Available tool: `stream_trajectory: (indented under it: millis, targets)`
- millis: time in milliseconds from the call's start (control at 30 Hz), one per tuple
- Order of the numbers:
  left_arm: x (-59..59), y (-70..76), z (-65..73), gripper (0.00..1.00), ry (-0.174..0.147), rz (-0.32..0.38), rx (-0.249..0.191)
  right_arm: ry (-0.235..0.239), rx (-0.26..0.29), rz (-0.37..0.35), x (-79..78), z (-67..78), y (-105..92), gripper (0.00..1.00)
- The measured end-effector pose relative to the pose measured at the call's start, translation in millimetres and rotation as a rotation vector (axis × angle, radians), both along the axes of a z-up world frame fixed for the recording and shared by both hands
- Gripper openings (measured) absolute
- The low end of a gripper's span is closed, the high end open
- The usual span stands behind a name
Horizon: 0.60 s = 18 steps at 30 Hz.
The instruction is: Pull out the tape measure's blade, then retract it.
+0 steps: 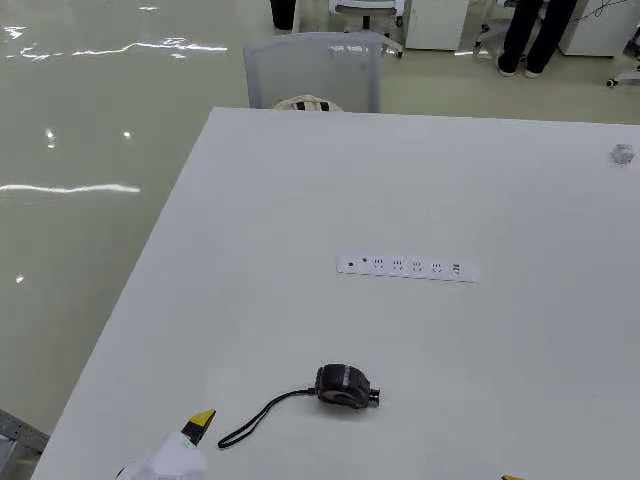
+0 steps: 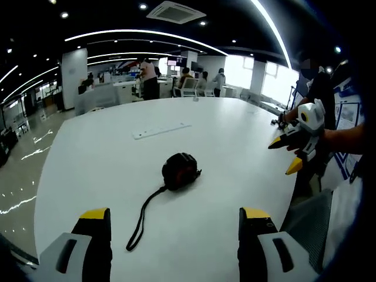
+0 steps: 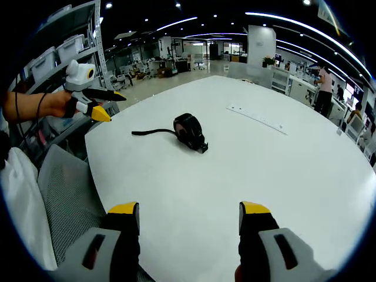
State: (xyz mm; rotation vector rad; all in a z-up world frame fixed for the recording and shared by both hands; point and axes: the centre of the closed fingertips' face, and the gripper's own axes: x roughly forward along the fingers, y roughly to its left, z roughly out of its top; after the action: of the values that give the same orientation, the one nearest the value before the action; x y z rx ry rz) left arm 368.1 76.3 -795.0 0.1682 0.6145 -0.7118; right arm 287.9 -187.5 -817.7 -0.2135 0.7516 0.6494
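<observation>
Since nothing is gripped, both tools are held at the near edge of the white table point(image 1: 300, 200), aimed inward at the tape measure point(image 1: 345, 386). Left gripper point(image 2: 174, 235): jaws spread wide, nothing btwn them. Right gripper point(image 3: 189, 217): same, jaws apart and empty. Each is well short of the tape measure, so this reads as the approach stage w/ the blade not yet pulled; no blade length shows past the case.

The tape measure sits near the table's front edge, btwn the two grippers, w/ its nub end toward the right gripper's side. Its black wrist strap point(image 1: 255, 420) trails off the other end toward the left gripper. Going by the task, prob. one tool pins the case and the other takes the blade hook. Hook is too small to make out.

Around:
- white power strip point(image 1: 405, 268) further in, well apart from the tape measure
- small crumpled clear thing point(image 1: 622, 153) at far right
- grey mesh chair point(image 1: 312, 70) at the far edge

Nothing blocks the way. The strap could snag the left jaws.
</observation>
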Motion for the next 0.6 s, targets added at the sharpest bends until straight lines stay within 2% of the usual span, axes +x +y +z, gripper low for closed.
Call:
stream_trajectory:
  millis: [200, 600]
  targets:
    - [12.2, -11.4, -2.2, 0.83, -0.005, -0.086, 0.022, 0.002, -0.020, 0.044, 9.9, -5.8, 2.1, 0.69]
    - [32.9, -29.6, -9.1, 0.84, -0.005, -0.179, 0.056, 0.006, -0.056, 0.114, 32.6, -15.5, 4.6, 0.69]
